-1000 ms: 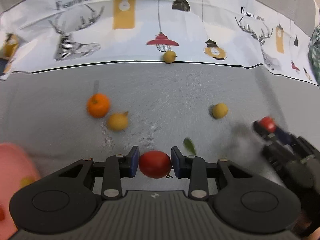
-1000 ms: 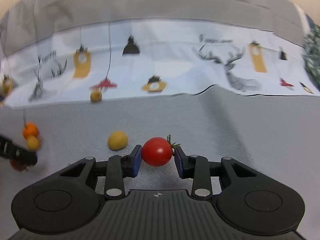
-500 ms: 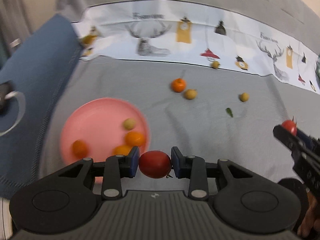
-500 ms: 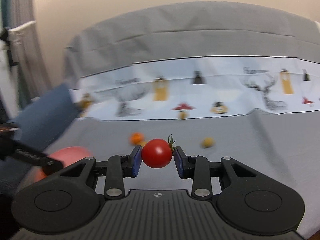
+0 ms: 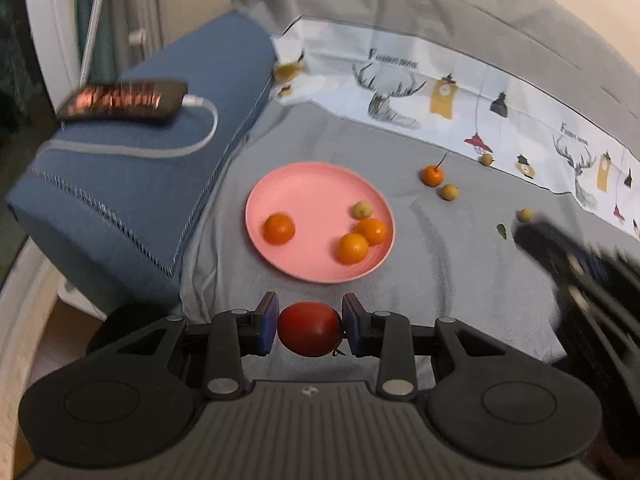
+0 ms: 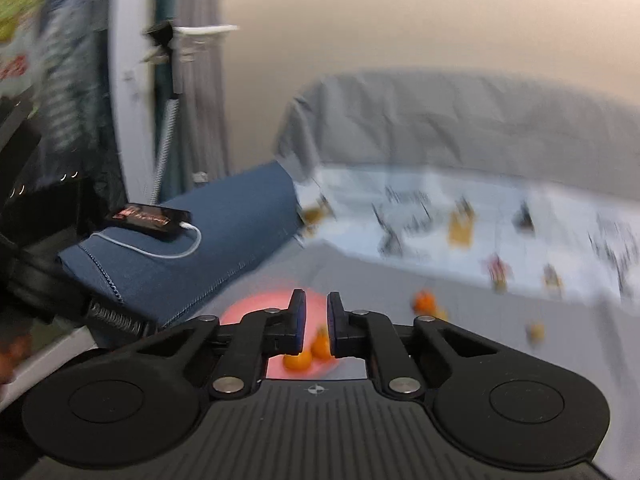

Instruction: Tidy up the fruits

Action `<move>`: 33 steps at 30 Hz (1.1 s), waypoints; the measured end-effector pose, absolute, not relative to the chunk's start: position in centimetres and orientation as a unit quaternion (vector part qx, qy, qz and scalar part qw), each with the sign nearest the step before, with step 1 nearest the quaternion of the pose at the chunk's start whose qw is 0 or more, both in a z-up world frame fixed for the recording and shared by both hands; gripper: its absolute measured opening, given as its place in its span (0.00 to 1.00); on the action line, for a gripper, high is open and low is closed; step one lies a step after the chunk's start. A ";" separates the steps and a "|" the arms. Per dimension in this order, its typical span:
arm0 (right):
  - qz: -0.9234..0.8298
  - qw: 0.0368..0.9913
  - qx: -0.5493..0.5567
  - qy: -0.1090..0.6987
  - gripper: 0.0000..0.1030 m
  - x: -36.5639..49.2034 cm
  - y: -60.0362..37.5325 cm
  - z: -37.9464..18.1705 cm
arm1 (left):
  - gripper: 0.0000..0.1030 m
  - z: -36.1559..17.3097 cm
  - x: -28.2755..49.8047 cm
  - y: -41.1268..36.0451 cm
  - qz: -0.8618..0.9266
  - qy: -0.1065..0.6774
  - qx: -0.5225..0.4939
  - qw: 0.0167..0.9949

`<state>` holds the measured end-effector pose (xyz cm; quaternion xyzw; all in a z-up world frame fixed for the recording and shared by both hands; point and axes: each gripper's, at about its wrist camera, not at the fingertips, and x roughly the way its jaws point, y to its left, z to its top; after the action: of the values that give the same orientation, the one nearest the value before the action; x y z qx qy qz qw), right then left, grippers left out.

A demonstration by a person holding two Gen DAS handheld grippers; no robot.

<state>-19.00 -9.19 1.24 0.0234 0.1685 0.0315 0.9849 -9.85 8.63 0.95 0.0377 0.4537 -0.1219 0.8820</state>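
At the left of the left wrist view we see a phone [image 5: 124, 101] lying on a blue cushion [image 5: 136, 184], and toward the centre a pink plate [image 5: 316, 184] on the grey bed [image 5: 440, 280] carrying three oranges and a small yellowish fruit. At lower centre our left hand-held gripper [image 5: 309, 330] is clamped on a red tomato [image 5: 310, 334]. In the blurred right wrist view, our right hand-held gripper [image 6: 317, 322] has its jaws almost together around nothing, above the plate [image 6: 256, 310].
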 end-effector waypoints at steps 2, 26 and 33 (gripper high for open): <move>0.000 0.982 0.026 0.189 0.10 -16.2 -10.0 0.8 | 0.37 0.8 -9.0 9.6 -0.106 0.461 0.029 0.881; -0.091 0.951 0.112 0.274 0.36 -13.9 -20.6 -7.4 | 0.37 -1.4 -0.6 8.2 -0.083 0.475 0.025 0.876; -0.104 0.943 0.120 0.294 0.46 -12.0 -21.8 -8.7 | 0.37 -1.9 0.7 7.5 -0.083 0.479 0.027 0.873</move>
<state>-11.96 -21.80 -8.69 0.1203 0.2936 -0.1043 0.9426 0.70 7.48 -1.93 0.0271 0.4789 -0.0832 0.8735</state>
